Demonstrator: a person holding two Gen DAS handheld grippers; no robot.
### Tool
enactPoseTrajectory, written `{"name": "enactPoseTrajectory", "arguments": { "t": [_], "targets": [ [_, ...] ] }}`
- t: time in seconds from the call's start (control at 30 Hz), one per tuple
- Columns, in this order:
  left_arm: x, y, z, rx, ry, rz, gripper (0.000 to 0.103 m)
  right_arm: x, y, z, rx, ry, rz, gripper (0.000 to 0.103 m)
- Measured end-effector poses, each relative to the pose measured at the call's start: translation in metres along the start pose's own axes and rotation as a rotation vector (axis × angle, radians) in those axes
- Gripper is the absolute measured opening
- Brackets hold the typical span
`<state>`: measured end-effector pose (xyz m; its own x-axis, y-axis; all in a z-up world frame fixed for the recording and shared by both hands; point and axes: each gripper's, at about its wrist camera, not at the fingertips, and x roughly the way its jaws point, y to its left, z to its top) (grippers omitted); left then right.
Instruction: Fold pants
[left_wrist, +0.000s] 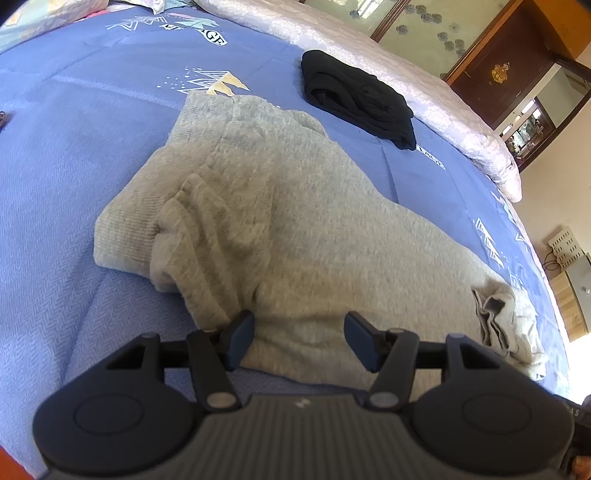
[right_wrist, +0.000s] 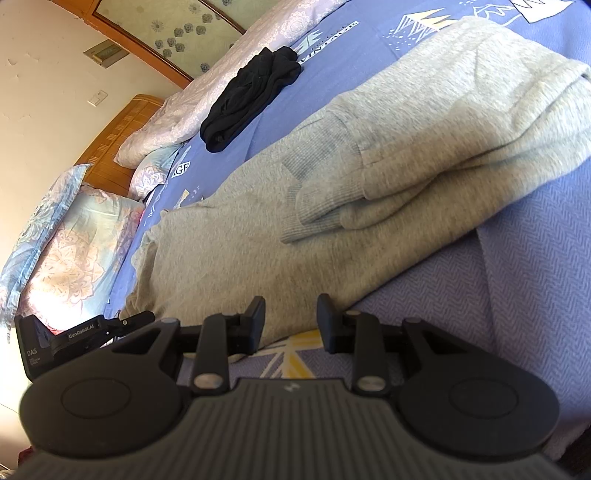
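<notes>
Both grippers, left (left_wrist: 299, 341) and right (right_wrist: 291, 323), are hovering open-fingered at the near edge of the grey pants (left_wrist: 280, 221), gripping nothing

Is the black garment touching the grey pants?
Apart. In the left wrist view a strip of blue bedspread shows between the black garment and the grey pants; the right wrist view shows the same gap.

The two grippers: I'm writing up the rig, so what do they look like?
Both the left gripper and right gripper are matte black, with ribbed bodies, round side discs, silver pivot pins and flat dark pads. Seen from the right wrist, the left's housing reads "GenRobot.AI" and "DAS".
</notes>
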<state>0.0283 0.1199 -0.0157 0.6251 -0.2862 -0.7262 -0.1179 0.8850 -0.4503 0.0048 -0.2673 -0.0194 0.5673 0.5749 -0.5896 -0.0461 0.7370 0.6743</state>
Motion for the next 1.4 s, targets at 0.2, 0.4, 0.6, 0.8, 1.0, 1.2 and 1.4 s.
{"name": "enactPoseTrajectory", "arguments": {
  "t": [0.2, 0.4, 0.6, 0.8, 1.0, 1.2, 1.4],
  "targets": [
    [0.0, 0.0, 0.0, 0.0, 0.0, 0.0, 0.056, 0.0, 0.0, 0.0, -0.003, 0.002, 0.0, 0.034],
    [0.0, -0.001, -0.001, -0.001, -0.001, 0.0, 0.056, 0.0, -0.001, 0.0, -0.003, 0.002, 0.001, 0.034],
    [0.0, 0.0, 0.0, 0.002, -0.001, 0.001, 0.057, 0.0, -0.001, 0.0, -0.005, 0.003, 0.001, 0.034],
    [0.0, 0.0, 0.0, 0.005, 0.0, 0.0, 0.057, -0.001, 0.0, 0.001, -0.011, 0.005, -0.001, 0.034],
    [-0.009, 0.006, 0.007, -0.023, 0.0, -0.04, 0.057, -0.03, 0.001, 0.011, -0.024, -0.095, 0.003, 0.037],
    [-0.047, 0.002, 0.025, -0.029, -0.111, -0.131, 0.057, -0.097, -0.033, 0.036, 0.03, -0.35, -0.093, 0.047],
    [-0.034, -0.04, 0.028, 0.048, -0.037, -0.196, 0.057, -0.126, -0.084, 0.047, 0.131, -0.454, -0.23, 0.057]
  ]
}}
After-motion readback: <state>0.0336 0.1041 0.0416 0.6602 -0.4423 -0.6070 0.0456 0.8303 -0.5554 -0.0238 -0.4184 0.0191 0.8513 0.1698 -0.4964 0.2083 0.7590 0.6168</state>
